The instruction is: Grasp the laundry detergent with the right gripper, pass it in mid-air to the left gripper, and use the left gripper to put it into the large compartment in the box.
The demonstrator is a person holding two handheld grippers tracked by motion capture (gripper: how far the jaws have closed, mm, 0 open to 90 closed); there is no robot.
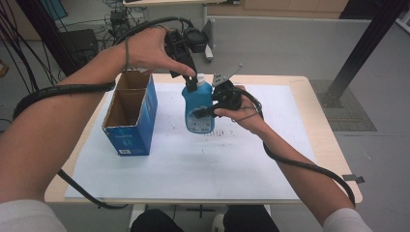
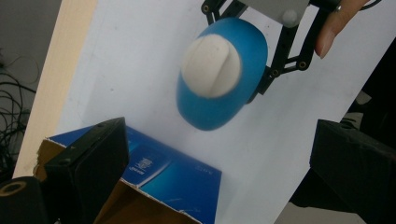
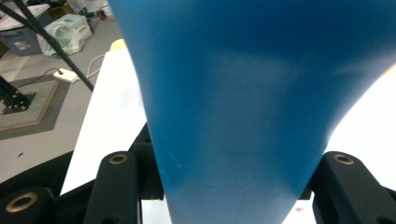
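My right gripper (image 1: 205, 112) pinches the blue bottle (image 1: 198, 108) upright above the surface (image 1: 251, 159); my left gripper (image 1: 192, 79) hangs over its white cap (image 2: 211, 66), jaws spread; open box (image 1: 130, 116) at nine o'clock

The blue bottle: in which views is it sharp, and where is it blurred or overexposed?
High view: the blue bottle is fairly sharp, evenly lit, label readable as a patch. Left gripper view: bottle and white cap are soft, out of focus; the left tongs are dark. Right gripper view: the bottle is too close and featureless; the paper beside it is overexposed.
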